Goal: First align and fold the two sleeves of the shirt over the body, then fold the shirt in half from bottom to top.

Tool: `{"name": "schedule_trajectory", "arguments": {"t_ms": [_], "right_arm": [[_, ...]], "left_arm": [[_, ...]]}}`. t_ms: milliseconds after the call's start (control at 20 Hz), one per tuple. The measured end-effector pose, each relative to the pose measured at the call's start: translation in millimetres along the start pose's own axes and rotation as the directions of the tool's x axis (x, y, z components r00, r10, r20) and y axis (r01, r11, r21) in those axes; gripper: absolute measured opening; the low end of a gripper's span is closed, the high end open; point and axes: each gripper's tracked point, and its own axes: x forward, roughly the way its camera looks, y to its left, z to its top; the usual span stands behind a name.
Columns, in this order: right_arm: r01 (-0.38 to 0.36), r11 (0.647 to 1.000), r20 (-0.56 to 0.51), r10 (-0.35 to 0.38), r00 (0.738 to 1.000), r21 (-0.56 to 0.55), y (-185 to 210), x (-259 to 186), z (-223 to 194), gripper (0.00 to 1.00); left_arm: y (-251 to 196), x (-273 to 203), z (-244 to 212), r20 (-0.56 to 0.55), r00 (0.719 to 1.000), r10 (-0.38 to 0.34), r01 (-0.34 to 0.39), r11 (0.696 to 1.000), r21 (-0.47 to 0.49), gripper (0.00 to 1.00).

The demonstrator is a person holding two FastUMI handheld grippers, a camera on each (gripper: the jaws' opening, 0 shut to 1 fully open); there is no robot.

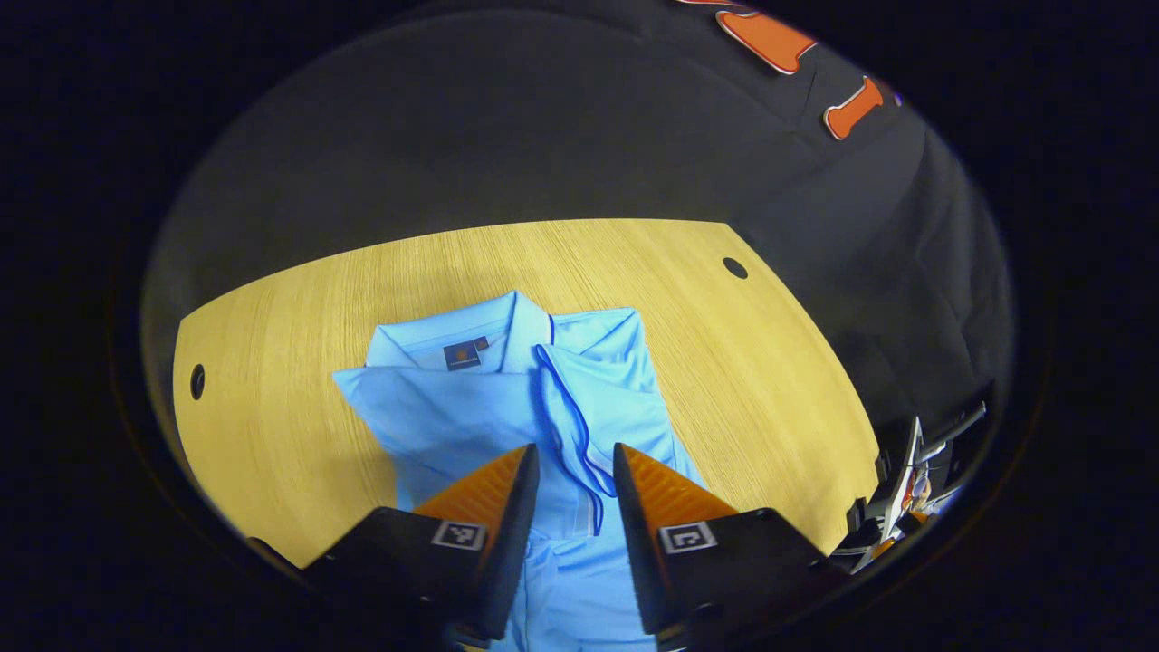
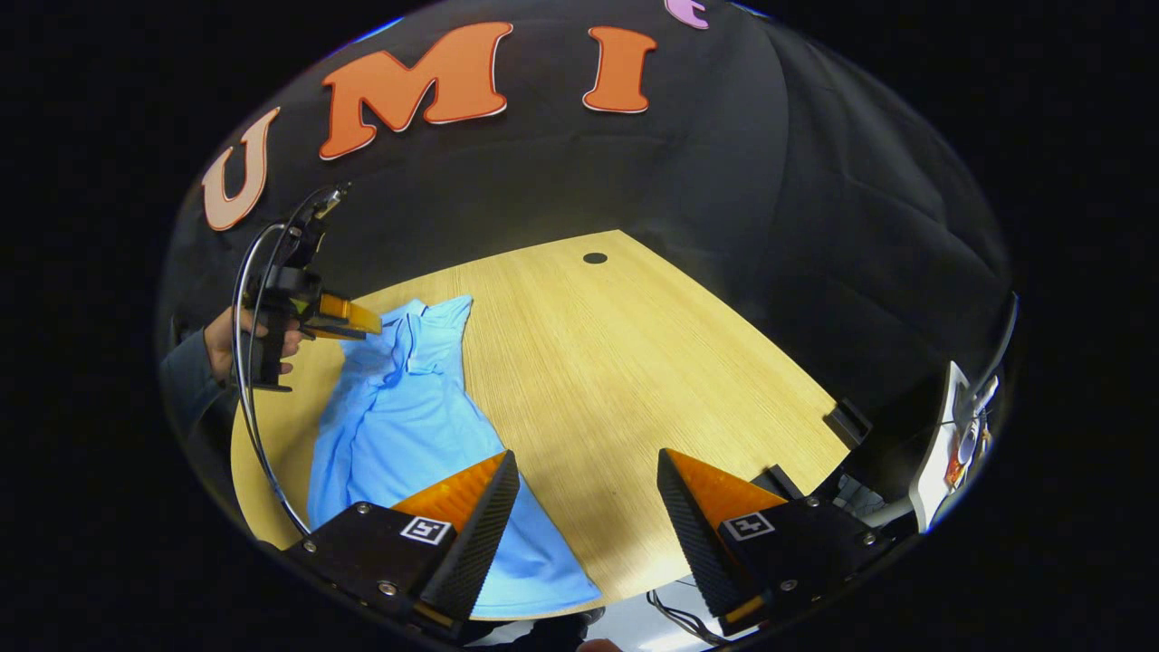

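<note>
Left gripper view: the shirt [image 1: 507, 398] lies on the table [image 1: 724, 362], both sleeves already folded over its body. The left gripper [image 1: 572, 484] hovers above it, jaws parted, gripping nothing.

Right gripper view: the right gripper [image 2: 589, 507] is spread wide near the shirt's hem [image 2: 543, 580]. Next, I judge, comes the bottom-to-top fold, calling for both grippers to pinch the hem.

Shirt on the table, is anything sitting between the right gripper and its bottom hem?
Nothing visible. The shirt lies alone on the table, its hem just below the open right gripper. The left gripper hovers near the collar.
</note>
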Motion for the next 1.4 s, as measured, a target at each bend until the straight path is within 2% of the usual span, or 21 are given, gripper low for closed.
{"name": "schedule_trajectory", "arguments": {"t_ms": [200, 300, 700, 850, 1150, 1400], "right_arm": [[-0.039, 0.999, -0.023, 0.039, 0.999, -0.025, 4.5, 4.6, -9.7, 0.94], [-0.070, 0.997, -0.037, 0.069, 0.997, -0.041, 8.2, 6.4, -15.8, 0.95], [-0.200, 0.970, -0.139, 0.181, 0.974, -0.137, 17.4, 11.6, -57.4, 0.95], [-0.244, 0.955, -0.175, 0.215, 0.961, -0.170, 20.1, 11.7, -73.6, 0.96], [-0.313, 0.925, -0.262, 0.255, 0.931, -0.213, 24.7, 10.5, -116.6, 0.95], [-0.350, 0.905, -0.317, 0.268, 0.910, -0.240, 30.0, 9.8, -147.6, 0.96]], "left_arm": [[4.7, -25.5, -17.8, 0.019, 1.000, 0.011, -0.011, 1.000, -0.003, 0.83], [9.8, -45.3, -29.3, 0.037, 0.999, 0.034, -0.035, 0.999, 0.008, 1.00], [14.5, -127.0, -95.6, 0.086, 0.991, 0.101, -0.097, 0.994, -0.049, 0.98], [15.5, -150.1, -133.2, 0.079, 0.986, 0.146, -0.144, 0.989, -0.032, 1.00], [7.3, -172.7, -217.7, 0.016, 0.984, 0.176, -0.176, 0.984, -0.041, 1.00], [20.8, -179.9, -282.3, -0.057, 0.972, 0.227, -0.230, 0.972, -0.047, 1.00]]}}
